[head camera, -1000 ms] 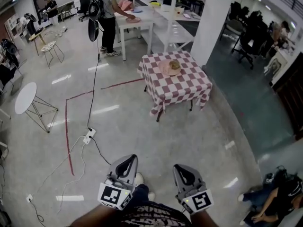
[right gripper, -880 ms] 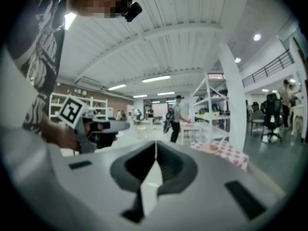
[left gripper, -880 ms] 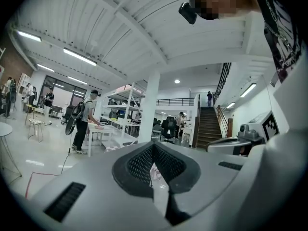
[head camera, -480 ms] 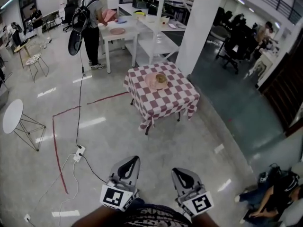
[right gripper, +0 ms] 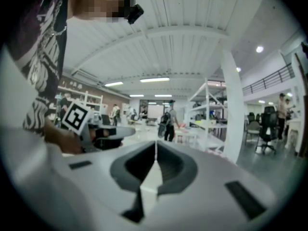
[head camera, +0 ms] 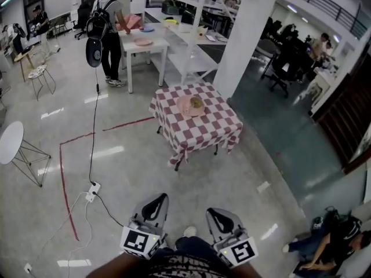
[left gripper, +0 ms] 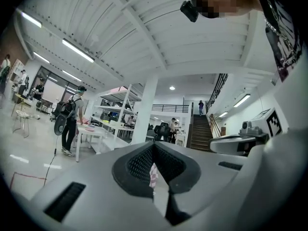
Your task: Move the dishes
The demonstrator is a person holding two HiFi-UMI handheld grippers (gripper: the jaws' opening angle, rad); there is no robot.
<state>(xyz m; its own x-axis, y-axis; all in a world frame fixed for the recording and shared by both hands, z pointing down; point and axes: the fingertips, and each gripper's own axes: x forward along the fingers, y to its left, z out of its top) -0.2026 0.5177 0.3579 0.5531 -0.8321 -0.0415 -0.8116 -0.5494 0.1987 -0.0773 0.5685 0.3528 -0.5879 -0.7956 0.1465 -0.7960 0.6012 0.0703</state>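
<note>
A small table with a red-and-white checked cloth (head camera: 211,129) stands ahead on the floor. A pink plate (head camera: 186,106) lies on it with a brownish round thing (head camera: 196,102) on top. My left gripper (head camera: 158,200) and right gripper (head camera: 213,213) are held side by side low in the head view, well short of the table. Both are shut and empty, jaws meeting in each gripper view. A strip of the checked cloth (left gripper: 153,173) shows past the left gripper (left gripper: 154,146). The right gripper (right gripper: 156,146) points level toward the hall.
A person with a backpack (head camera: 108,25) stands at a white table (head camera: 146,47) bearing a pink plate (head camera: 143,41). A white pillar (head camera: 246,36) rises behind the checked table. A power strip and cable (head camera: 91,191), red floor tape (head camera: 62,178), a round white side table (head camera: 8,141) and a seated person (head camera: 327,245) surround me.
The checked table has come nearer in the head view and shifted left. Both grippers stay side by side and shut, carried forward with me.
</note>
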